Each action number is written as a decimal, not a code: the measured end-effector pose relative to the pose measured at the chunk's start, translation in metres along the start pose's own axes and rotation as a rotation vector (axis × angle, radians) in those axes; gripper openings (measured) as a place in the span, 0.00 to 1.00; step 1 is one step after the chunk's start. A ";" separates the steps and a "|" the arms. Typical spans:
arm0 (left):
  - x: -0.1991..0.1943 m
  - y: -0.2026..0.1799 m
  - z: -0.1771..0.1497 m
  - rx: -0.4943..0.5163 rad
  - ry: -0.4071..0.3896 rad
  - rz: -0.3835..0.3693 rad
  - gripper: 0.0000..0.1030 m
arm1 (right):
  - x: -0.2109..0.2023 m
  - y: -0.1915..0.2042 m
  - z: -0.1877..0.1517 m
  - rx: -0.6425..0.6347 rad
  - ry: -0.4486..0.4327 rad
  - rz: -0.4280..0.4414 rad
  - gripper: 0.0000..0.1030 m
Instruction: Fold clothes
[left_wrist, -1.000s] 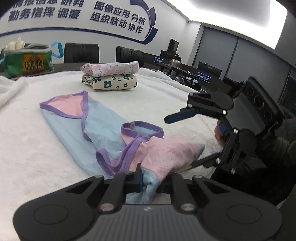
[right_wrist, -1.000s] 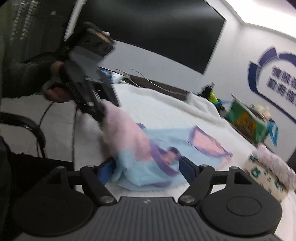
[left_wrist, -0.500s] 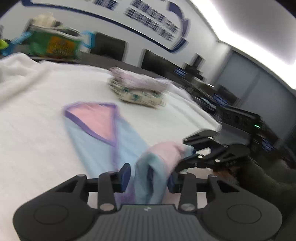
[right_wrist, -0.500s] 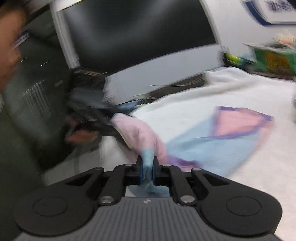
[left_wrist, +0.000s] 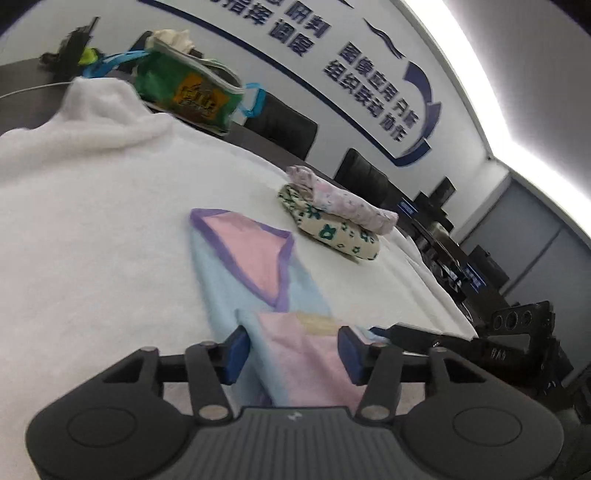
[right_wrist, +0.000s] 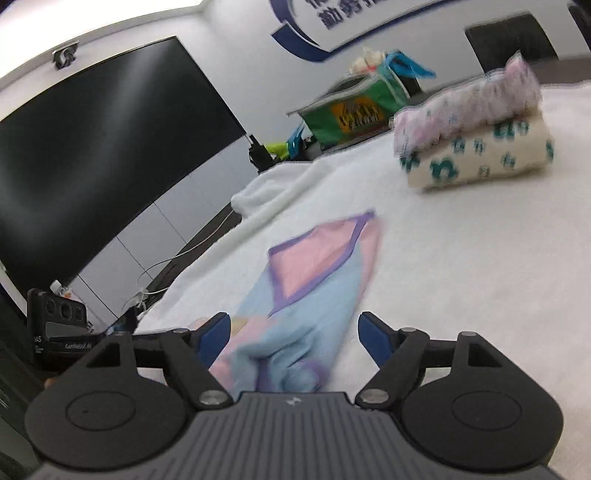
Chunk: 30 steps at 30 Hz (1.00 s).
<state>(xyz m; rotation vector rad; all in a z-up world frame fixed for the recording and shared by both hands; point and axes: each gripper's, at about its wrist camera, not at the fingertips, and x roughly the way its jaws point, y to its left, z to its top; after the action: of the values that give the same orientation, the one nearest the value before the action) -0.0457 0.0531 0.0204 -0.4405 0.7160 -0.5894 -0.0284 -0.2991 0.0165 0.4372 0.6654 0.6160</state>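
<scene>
A light blue and pink garment with purple trim (left_wrist: 258, 266) lies on the white towel-covered table (left_wrist: 92, 221). Its near end is folded over, pink side up. My left gripper (left_wrist: 293, 350) straddles that near end; its jaws are closing, with cloth between the blue pads but not pinched. In the right wrist view the garment (right_wrist: 314, 280) bunches up at its near end between the wide jaws of my right gripper (right_wrist: 293, 332), which are opening and clear of the cloth. The black housing of the right-hand tool (left_wrist: 517, 332) shows at the right edge of the left wrist view.
Two folded garments, pink floral on cream with green flowers (left_wrist: 332, 218), are stacked farther back on the towel. A green bag (left_wrist: 188, 96) stands at the far edge, with black chairs (left_wrist: 284, 125) behind. A large dark screen (right_wrist: 92, 166) fills the left wall.
Both grippers let go of the cloth they were pinching. The lifted near end now lies on the table, folded over. Both hands rolled, so both views are tilted.
</scene>
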 end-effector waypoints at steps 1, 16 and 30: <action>0.006 -0.001 0.002 -0.005 0.011 0.011 0.12 | 0.006 0.005 -0.003 -0.014 0.010 -0.001 0.71; 0.008 -0.011 -0.011 0.022 -0.061 0.172 0.43 | 0.008 0.013 -0.003 0.039 -0.061 -0.131 0.57; -0.003 -0.021 -0.032 0.043 -0.057 0.144 0.22 | 0.016 0.052 -0.053 0.063 -0.101 -0.180 0.07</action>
<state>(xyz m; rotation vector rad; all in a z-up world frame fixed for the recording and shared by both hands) -0.0775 0.0339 0.0122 -0.3614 0.6729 -0.4542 -0.0745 -0.2405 0.0009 0.4586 0.6218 0.4003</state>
